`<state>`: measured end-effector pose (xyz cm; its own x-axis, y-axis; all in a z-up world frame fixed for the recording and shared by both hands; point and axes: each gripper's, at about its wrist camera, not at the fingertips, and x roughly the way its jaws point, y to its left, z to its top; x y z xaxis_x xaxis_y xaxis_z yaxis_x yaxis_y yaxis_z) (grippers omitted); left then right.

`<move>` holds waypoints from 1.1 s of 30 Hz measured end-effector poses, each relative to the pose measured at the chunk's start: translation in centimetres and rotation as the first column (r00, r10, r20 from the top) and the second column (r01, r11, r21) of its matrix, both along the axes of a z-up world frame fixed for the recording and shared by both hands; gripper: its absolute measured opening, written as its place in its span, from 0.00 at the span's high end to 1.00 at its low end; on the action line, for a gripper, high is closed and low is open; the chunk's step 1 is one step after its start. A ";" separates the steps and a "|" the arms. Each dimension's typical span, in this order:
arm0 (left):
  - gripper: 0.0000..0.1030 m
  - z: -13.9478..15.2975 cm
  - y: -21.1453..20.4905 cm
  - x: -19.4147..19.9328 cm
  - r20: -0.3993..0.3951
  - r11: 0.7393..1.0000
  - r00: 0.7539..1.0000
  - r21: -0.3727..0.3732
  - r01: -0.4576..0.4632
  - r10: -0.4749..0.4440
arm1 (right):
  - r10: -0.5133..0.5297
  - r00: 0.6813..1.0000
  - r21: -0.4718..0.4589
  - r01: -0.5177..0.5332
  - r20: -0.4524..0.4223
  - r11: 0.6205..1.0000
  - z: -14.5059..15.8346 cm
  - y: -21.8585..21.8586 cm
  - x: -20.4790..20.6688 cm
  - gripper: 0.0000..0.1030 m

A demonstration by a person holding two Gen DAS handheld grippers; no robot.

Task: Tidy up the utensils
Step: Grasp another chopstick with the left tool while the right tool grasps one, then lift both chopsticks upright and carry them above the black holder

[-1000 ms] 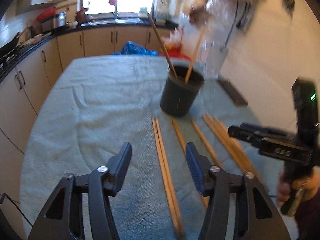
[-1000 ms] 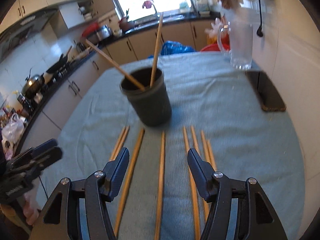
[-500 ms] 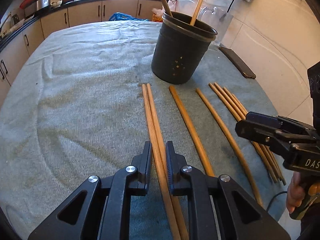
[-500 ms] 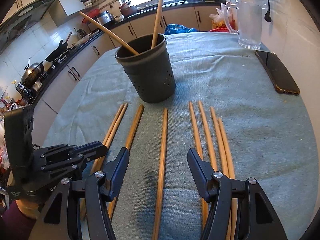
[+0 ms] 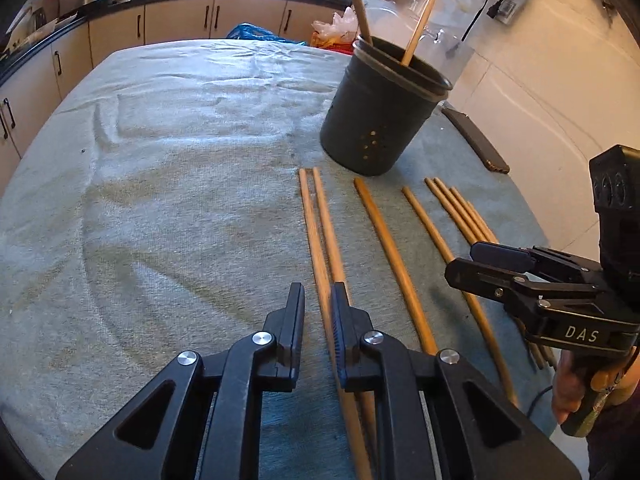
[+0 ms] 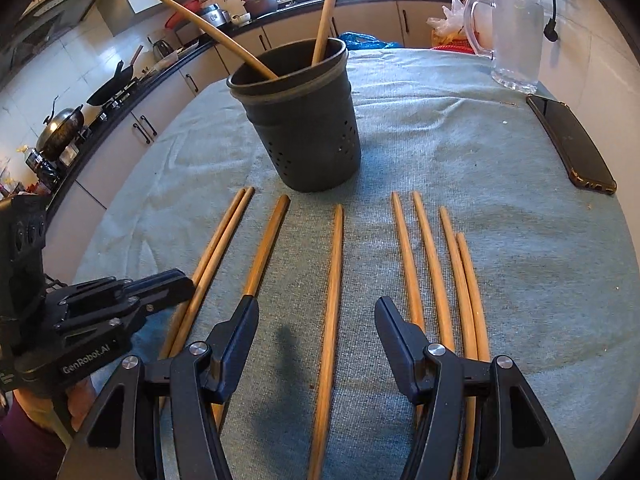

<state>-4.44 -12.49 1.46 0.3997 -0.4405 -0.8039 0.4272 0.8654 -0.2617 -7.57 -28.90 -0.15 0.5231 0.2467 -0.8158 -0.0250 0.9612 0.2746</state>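
Several wooden chopsticks lie side by side on the blue-grey cloth in front of a black perforated holder (image 5: pixel 380 120) (image 6: pixel 304 132), which has two sticks leaning in it. My left gripper (image 5: pixel 318 292) (image 6: pixel 188 282) sits low over the leftmost pair (image 5: pixel 310 200) (image 6: pixel 228 232). Its jaws are nearly together, shut on one chopstick of that pair, while the other runs under the right finger. My right gripper (image 6: pixel 316 308) (image 5: pixel 464 258) is open just above the cloth. A single chopstick (image 6: pixel 336 248) lies between its fingers, untouched.
A dark phone (image 6: pixel 572 148) (image 5: pixel 476 140) lies near the table's right edge, beside a glass jug (image 6: pixel 516 40) at the back right. A group of chopsticks (image 6: pixel 440 264) lies right of my right gripper. Kitchen cabinets and a stove line the far and left sides.
My left gripper's jaws went from wide apart to closed around a chopstick of the leftmost pair. Both grippers sank closer to the cloth. The right jaws stayed open.
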 end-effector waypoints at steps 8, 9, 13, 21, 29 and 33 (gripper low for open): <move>0.91 -0.1 -1.8 0.6 0.017 0.995 1.000 0.097 -0.003 0.001 | -0.012 1.000 -0.059 0.010 -0.029 0.998 -0.5 0.5 0.2 0.40; 0.93 -0.2 -1.8 0.8 0.013 0.995 1.000 0.103 -0.010 0.009 | -0.014 0.999 -0.070 0.012 -0.031 0.997 -0.5 0.6 0.3 0.44; 0.94 -0.2 -1.0 1.4 -0.033 0.993 0.997 0.099 -0.062 0.065 | -0.024 0.999 -0.099 0.019 -0.044 0.995 -0.5 0.3 0.4 0.65; 0.93 0.8 0.7 1.3 -0.024 0.974 0.994 0.203 -0.098 0.105 | -0.012 0.997 -0.127 0.001 -0.082 0.992 -0.5 0.0 0.9 0.72; 0.92 0.7 -0.1 5.3 -0.055 0.975 0.990 0.188 -0.119 0.131 | -0.039 0.994 -0.188 0.020 -0.101 0.982 -0.4 0.4 4.2 0.72; 0.67 0.2 -0.1 5.9 -0.095 0.979 0.989 0.185 -0.091 0.110 | -0.041 0.994 -0.218 0.017 -0.105 0.976 -0.4 0.9 5.0 0.72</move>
